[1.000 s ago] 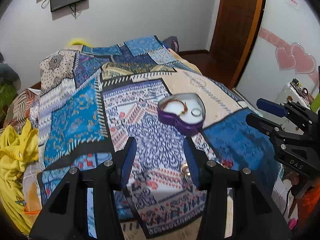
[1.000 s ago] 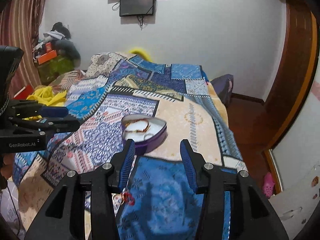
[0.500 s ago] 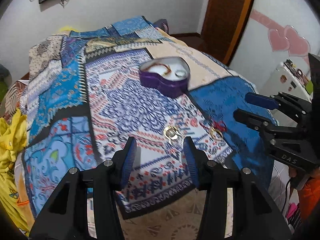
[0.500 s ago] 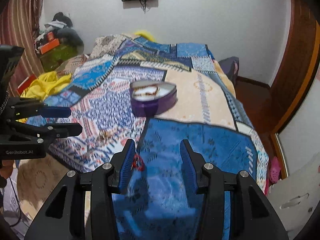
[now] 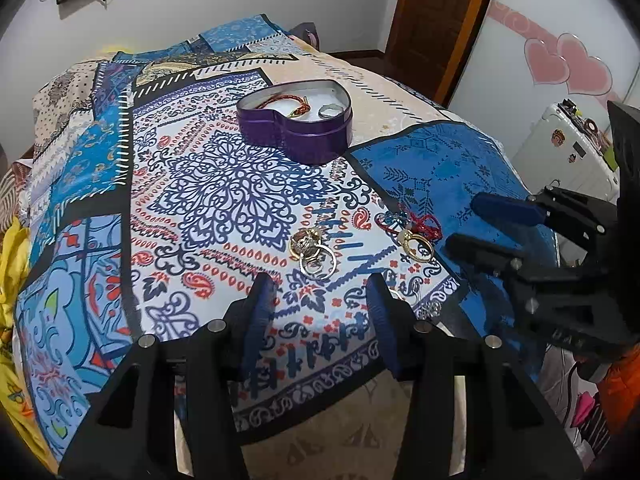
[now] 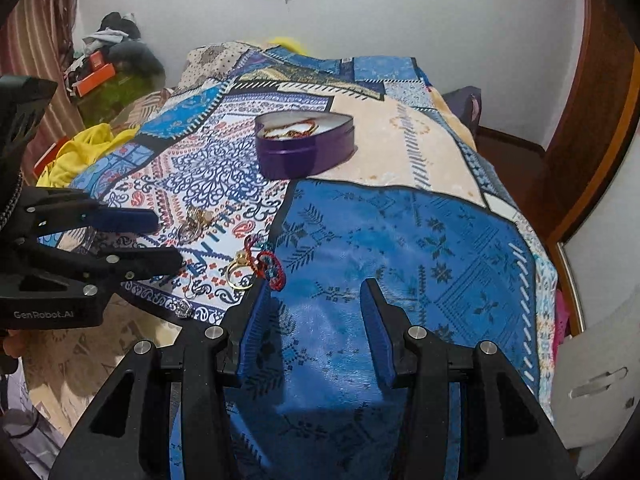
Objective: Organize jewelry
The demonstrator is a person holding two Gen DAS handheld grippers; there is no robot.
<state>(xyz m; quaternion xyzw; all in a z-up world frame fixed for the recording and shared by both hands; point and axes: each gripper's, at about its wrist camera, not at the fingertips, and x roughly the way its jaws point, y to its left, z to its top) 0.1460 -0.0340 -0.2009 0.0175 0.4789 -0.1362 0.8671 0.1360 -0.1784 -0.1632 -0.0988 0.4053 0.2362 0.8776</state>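
Left wrist view: the left gripper (image 5: pixel 320 286) hangs open and empty just short of the rings (image 5: pixel 311 251) on the quilt (image 5: pixel 224 196). They look light, hard and slippery, lying flat, so pinch across a band's rim. The right gripper (image 6: pixel 310 296) is open too, beside the red bracelet (image 6: pixel 269 265), soft and limp. The tin (image 5: pixel 296 120) sits well beyond.

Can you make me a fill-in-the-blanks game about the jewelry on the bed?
1. The purple tin box is shaped like a ____.
2. The braided red bracelet lies ____ that box.
3. The jaws of the left gripper hold ____.
4. The gold rings lie on the patterned ____.

Missing words: heart; inside; nothing; bedspread
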